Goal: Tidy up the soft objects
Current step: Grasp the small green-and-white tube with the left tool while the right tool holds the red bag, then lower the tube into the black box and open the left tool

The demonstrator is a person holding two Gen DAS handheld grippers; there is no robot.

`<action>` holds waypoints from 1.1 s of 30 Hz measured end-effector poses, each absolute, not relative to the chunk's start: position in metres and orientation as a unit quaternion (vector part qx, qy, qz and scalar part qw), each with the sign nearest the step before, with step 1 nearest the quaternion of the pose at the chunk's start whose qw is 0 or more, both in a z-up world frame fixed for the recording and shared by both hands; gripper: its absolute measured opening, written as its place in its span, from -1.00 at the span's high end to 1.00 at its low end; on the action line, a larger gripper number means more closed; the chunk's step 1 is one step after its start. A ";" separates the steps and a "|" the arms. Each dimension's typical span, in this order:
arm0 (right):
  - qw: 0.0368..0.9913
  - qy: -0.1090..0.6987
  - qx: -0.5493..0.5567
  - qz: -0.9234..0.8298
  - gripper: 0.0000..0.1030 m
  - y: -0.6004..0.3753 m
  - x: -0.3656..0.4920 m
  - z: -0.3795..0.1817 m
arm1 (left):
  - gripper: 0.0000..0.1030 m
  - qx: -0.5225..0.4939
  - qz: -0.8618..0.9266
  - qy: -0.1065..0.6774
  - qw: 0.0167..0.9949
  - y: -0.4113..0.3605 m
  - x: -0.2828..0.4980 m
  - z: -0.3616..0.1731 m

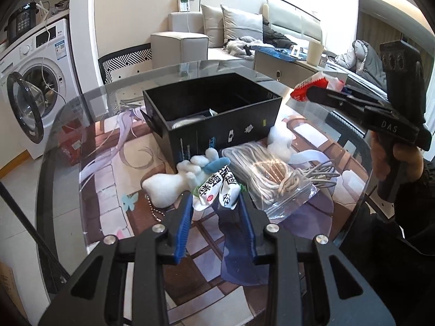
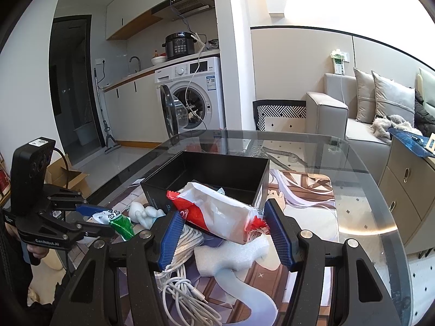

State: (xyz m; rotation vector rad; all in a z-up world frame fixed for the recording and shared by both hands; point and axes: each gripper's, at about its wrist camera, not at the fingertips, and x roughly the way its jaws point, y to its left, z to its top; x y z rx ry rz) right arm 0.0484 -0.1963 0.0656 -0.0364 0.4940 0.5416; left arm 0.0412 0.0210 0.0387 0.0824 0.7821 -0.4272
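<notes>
"DAS" lettering on right gripper [image 1: 310,92] — fingers pinching red-white pack [image 2: 217,213]; left gripper [image 1: 216,201] fingers pinching printed packet [image 1: 214,190].

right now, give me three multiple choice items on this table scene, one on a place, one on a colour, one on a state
1. Where does the bagged white cord lie?
A. inside the black box
B. on the table in front of the black box
C. on the sofa

2. What colours is the packet in the right claw?
A. red and white
B. yellow and black
C. all blue

3. What is the state of the left claw?
A. open and empty
B. shut on a green and white packet
C. shut on the white plush toy

Answers:
1 B, the bag rests on the mat beside the black box, not in it.
2 A, its ends are red and its middle white.
3 B, the green and white packet sits pinched between the blue pads; the white plush toy lies beside them.
</notes>
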 end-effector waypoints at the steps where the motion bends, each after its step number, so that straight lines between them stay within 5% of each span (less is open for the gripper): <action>1: 0.933 0.241 -0.018 0.265 -0.18 -0.196 0.048 0.066 | 0.38 0.039 -0.208 0.377 0.902 0.021 0.041 0.040; 18: 0.933 0.243 -0.019 0.265 -0.18 -0.194 0.047 0.067 | 0.39 0.040 -0.217 0.401 0.889 0.012 0.048 0.019; 33: 0.932 0.244 -0.019 0.267 -0.18 -0.193 0.051 0.066 | 0.39 0.031 -0.208 0.355 0.911 0.032 0.034 0.054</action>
